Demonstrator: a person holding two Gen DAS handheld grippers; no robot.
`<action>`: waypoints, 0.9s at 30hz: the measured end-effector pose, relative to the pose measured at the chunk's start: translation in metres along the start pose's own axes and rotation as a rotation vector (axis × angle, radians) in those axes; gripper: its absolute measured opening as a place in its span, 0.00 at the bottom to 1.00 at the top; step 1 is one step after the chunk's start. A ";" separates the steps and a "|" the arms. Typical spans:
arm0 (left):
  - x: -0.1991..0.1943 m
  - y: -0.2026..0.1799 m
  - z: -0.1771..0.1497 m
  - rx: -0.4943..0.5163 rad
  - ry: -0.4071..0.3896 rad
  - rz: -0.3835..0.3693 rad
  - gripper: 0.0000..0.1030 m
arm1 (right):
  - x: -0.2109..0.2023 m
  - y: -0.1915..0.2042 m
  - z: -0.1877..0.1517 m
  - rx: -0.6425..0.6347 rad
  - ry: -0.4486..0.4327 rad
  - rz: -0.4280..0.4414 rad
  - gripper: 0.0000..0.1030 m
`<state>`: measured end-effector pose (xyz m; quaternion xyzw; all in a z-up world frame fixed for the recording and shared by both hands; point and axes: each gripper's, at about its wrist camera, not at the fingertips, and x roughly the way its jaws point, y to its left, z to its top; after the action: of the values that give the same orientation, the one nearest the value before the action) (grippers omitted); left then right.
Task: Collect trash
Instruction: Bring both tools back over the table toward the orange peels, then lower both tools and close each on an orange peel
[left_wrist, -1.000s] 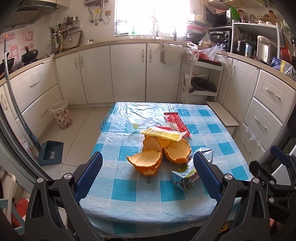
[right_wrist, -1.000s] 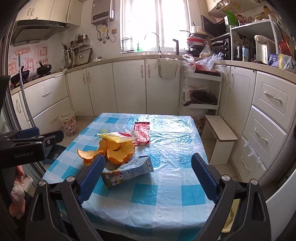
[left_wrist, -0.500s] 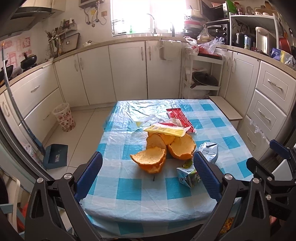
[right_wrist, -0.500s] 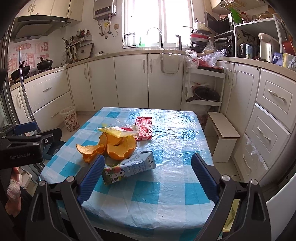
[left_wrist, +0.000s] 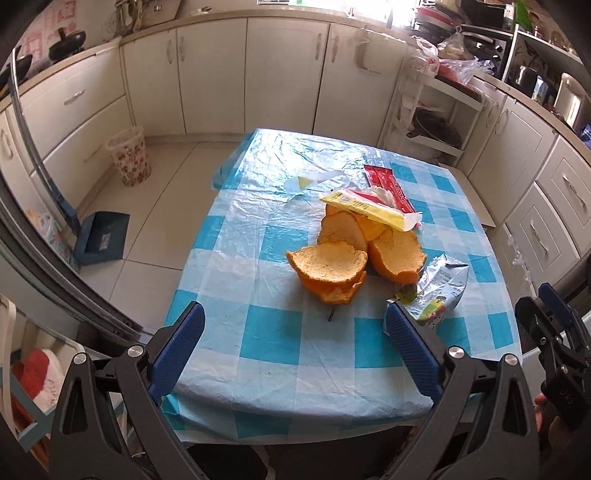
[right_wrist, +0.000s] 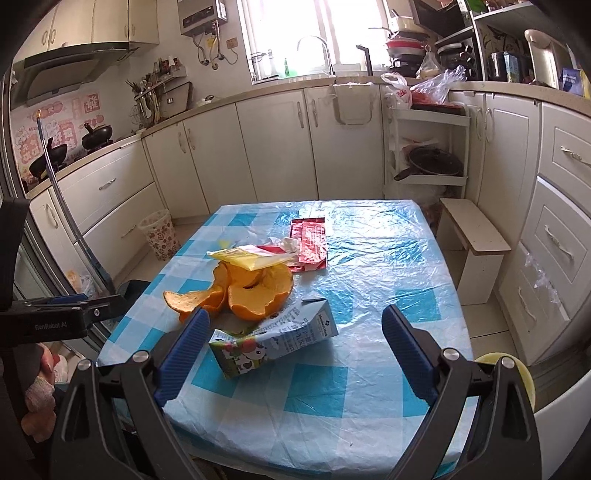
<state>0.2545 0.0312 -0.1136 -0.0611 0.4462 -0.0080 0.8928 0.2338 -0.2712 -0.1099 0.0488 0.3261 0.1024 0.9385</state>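
Note:
A heap of orange peels (left_wrist: 343, 264) (right_wrist: 255, 291) lies mid-table on a blue checked tablecloth (left_wrist: 266, 332) (right_wrist: 369, 369). A yellow wrapper (left_wrist: 369, 214) (right_wrist: 251, 256) rests on the peels. A red wrapper (left_wrist: 388, 182) (right_wrist: 310, 243) lies behind them. A crushed drink carton (left_wrist: 439, 291) (right_wrist: 273, 339) lies at the near side. My left gripper (left_wrist: 295, 343) is open and empty, near the table's front edge. My right gripper (right_wrist: 295, 343) is open and empty, with the carton just beyond its left finger.
A flowered waste bin (left_wrist: 129, 155) (right_wrist: 159, 234) stands on the floor left of the table. A blue dustpan (left_wrist: 101, 238) lies nearer. A low wooden stool (right_wrist: 474, 236) stands right of the table. Cabinets line the walls.
Both grippers have moved closer to the table and tilted downward. The trash looms larger. Both stay open.

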 end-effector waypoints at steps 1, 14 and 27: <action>0.003 0.002 -0.001 -0.007 0.008 -0.005 0.92 | 0.004 0.000 0.000 0.003 0.010 0.006 0.88; 0.059 0.019 0.012 -0.222 0.194 -0.133 0.92 | 0.060 -0.016 0.021 0.187 0.109 0.232 0.83; 0.119 0.019 0.046 -0.251 0.286 -0.023 0.83 | 0.150 -0.002 0.044 -0.008 0.340 0.106 0.66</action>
<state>0.3617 0.0465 -0.1830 -0.1752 0.5654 0.0287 0.8055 0.3764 -0.2409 -0.1661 0.0442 0.4766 0.1597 0.8634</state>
